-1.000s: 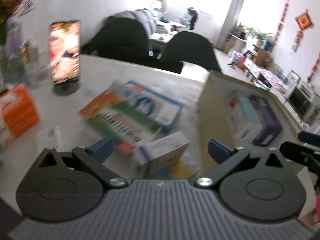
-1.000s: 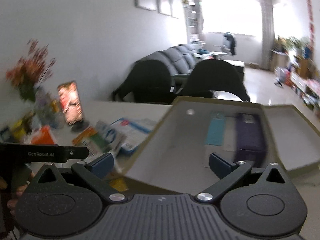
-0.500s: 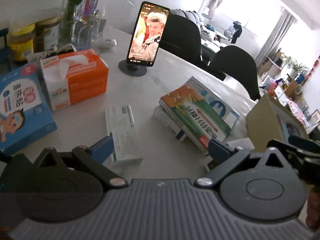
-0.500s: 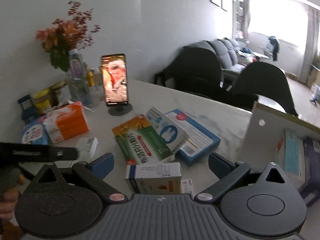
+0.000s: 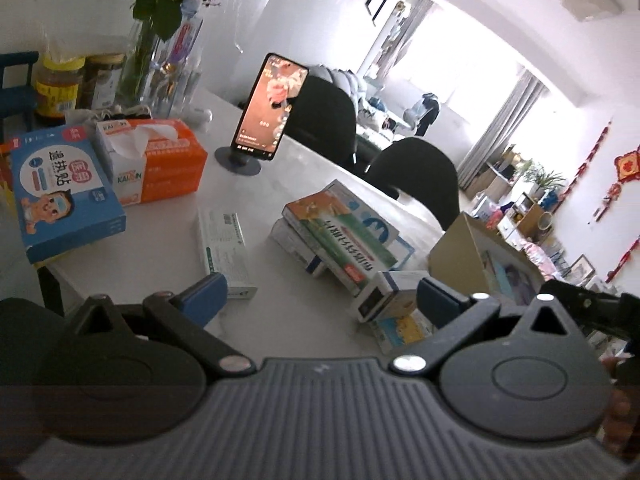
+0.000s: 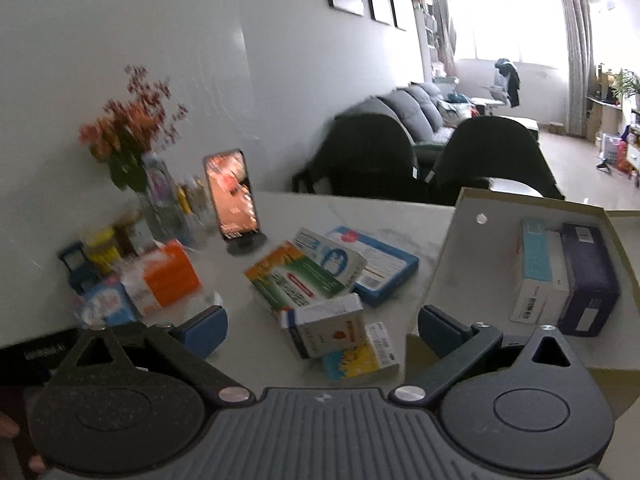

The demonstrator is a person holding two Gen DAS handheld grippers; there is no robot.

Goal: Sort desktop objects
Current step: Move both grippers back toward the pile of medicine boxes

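White marble-look table in a bright living room, phone on a stand playing video, flowers behind. Both grippers have swung away from the cardboard box, where a pale blue carton and a purple one already lie, and now face the loose pile. Left gripper: jaws wide apart, nothing between them, hovering near the slim white-green carton. Right gripper: jaws also apart, empty, above the small strawberry-marked carton leaning on a yellow-blue pack. Reads as a drop-off finished and the next pick lining up. Several cartons remain unsorted, among them the green-orange box.
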